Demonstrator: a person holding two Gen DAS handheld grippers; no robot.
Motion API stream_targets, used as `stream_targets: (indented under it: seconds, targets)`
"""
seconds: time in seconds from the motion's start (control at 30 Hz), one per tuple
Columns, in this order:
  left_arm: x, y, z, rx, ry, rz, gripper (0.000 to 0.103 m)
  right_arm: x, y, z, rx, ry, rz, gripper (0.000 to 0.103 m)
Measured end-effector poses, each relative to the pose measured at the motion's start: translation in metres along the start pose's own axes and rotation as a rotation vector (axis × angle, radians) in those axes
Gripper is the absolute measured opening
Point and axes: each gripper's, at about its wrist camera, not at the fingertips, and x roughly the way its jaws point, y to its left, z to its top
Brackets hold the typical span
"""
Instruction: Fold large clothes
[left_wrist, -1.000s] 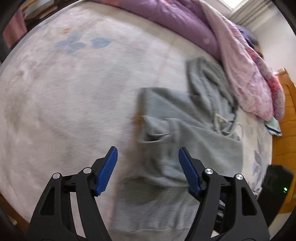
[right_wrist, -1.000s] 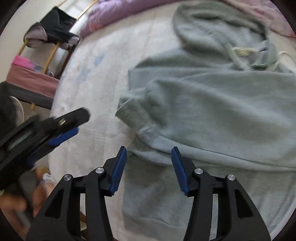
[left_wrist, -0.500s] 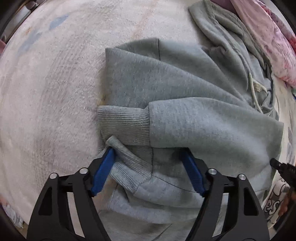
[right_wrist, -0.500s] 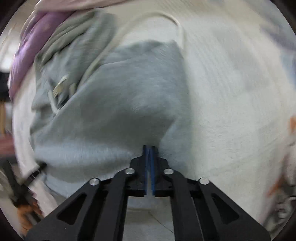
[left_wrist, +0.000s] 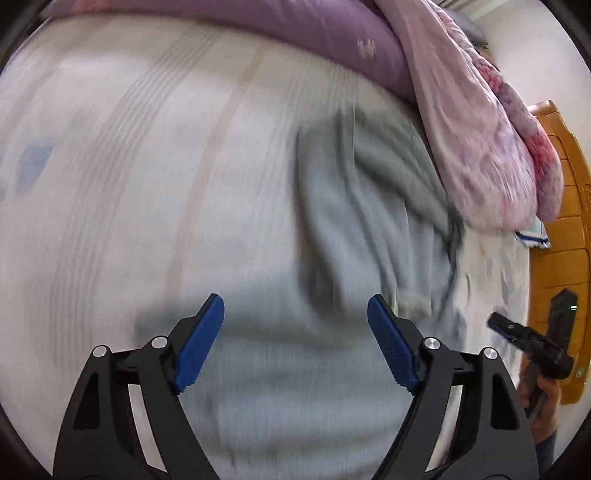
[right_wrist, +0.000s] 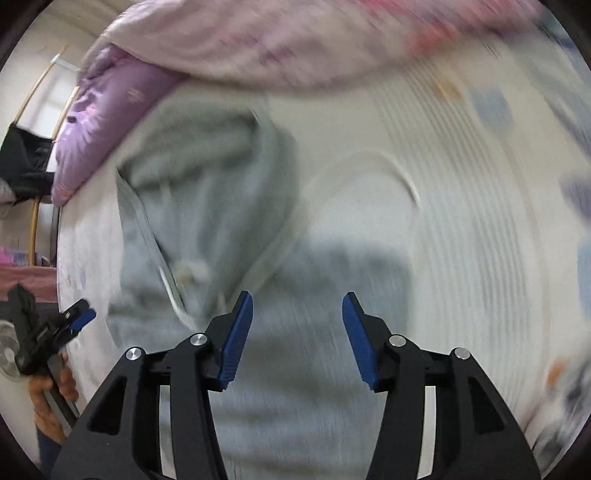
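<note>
Hoodie (left_wrist: 332, 369) flat on bed (left_wrist: 129, 184) — hood toward quilt (left_wrist: 480, 147), both grippers' jaws opening, empty.

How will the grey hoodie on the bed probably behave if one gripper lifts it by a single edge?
The grey hoodie would likely sag and unfold, since it lies in soft creases. Its thick-looking fabric suggests some weight, so a small pinch might slip. The loose drawstring would probably dangle.
</note>
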Motion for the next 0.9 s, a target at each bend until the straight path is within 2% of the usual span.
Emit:
stream_targets:
  seconds: [0.1,0.27,0.37,0.43,0.53,0.6,0.63,0.67,0.7,0.73,0.77,0.8,0.9]
  targets:
    - [0.038,-0.014,0.052,0.076,0.005,0.066,0.080,0.028,0.015,0.043,-0.061,-0.030,-0.007,0.053]
    - [0.084,-0.027,0.099,0.134,0.038,0.121,0.080,0.076,0.026,0.105,-0.095,-0.021,-0.017,0.053]
    - [0.101,-0.035,0.115,0.160,0.044,0.147,0.080,0.100,0.034,0.126,-0.125,0.000,-0.021,0.053]
    - [0.110,-0.037,0.123,0.173,0.047,0.147,0.081,0.117,0.039,0.137,-0.134,0.048,0.028,0.053]
    - [0.118,-0.039,0.128,0.202,0.042,0.181,0.081,0.136,0.043,0.144,-0.173,0.092,-0.004,0.053]
    - [0.121,-0.043,0.131,0.223,0.042,0.200,0.079,0.145,0.040,0.147,-0.158,0.114,0.010,0.056]
    - [0.121,-0.046,0.131,0.239,0.031,0.205,0.069,0.145,0.039,0.147,-0.158,0.114,0.016,0.056]
    - [0.120,-0.049,0.130,0.260,0.026,0.193,0.047,0.144,0.040,0.147,-0.166,0.112,0.012,0.054]
    - [0.118,-0.052,0.129,0.272,0.022,0.191,0.040,0.143,0.041,0.145,-0.181,0.116,0.014,0.041]
    - [0.116,-0.054,0.129,0.276,0.021,0.186,0.020,0.140,0.044,0.142,-0.200,0.115,0.010,0.025]
    - [0.110,-0.057,0.126,0.289,0.011,0.163,0.014,0.135,0.047,0.138,-0.215,0.101,0.002,0.018]
    - [0.102,-0.061,0.123,0.308,-0.015,0.167,0.014,0.129,0.049,0.134,-0.231,0.079,-0.006,0.010]
    - [0.075,-0.063,0.112,0.331,-0.072,0.158,0.013,0.095,0.052,0.117,-0.245,-0.021,0.039,0.010]
